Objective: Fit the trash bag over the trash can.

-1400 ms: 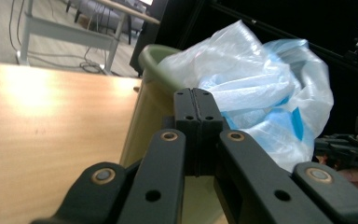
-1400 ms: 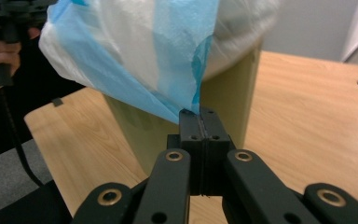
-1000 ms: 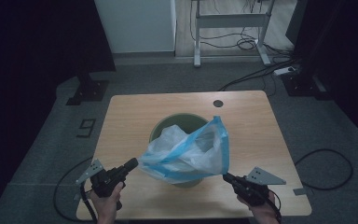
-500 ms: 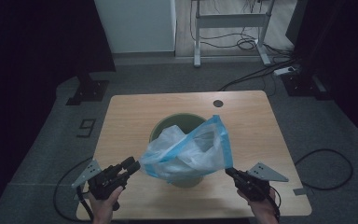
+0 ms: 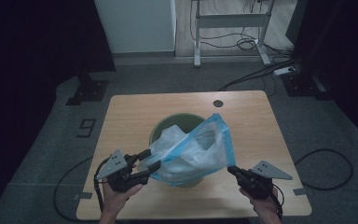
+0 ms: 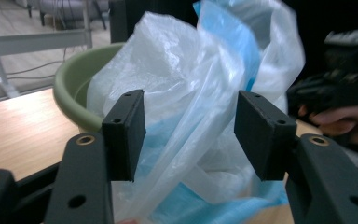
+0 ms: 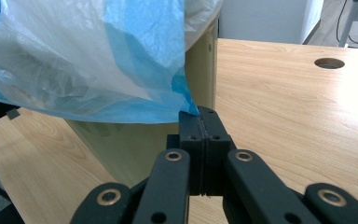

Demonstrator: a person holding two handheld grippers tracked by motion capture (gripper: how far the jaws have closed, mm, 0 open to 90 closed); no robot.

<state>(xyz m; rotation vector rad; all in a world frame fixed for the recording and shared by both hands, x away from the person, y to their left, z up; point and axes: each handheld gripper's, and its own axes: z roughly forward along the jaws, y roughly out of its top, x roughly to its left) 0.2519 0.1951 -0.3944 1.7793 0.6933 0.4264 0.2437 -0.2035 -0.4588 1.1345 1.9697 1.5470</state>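
Note:
A clear and blue plastic bag (image 5: 193,151) lies draped over a green bin (image 5: 175,125) in the middle of the wooden table (image 5: 251,116). My left gripper (image 5: 152,158) is at the bag's left edge. Its jaws have just been opening and now stand open (image 6: 193,133), with loose folds of the bag (image 6: 186,79) between the pads, which do not press on it. My right gripper (image 5: 231,170) is shut on the bag's lower right corner (image 7: 204,122), pulling that side taut beside the bin's wall (image 7: 135,149).
A round cable hole (image 5: 218,103) sits at the far side of the table. Cables (image 5: 321,154) trail on the grey floor to the right. A metal table frame (image 5: 230,21) stands behind. The right hand and its gripper (image 6: 340,88) show beyond the bag.
My left gripper has opened, let go of the bag's left edge and moved up and toward the bin. The right gripper has stayed put, still gripping its corner.

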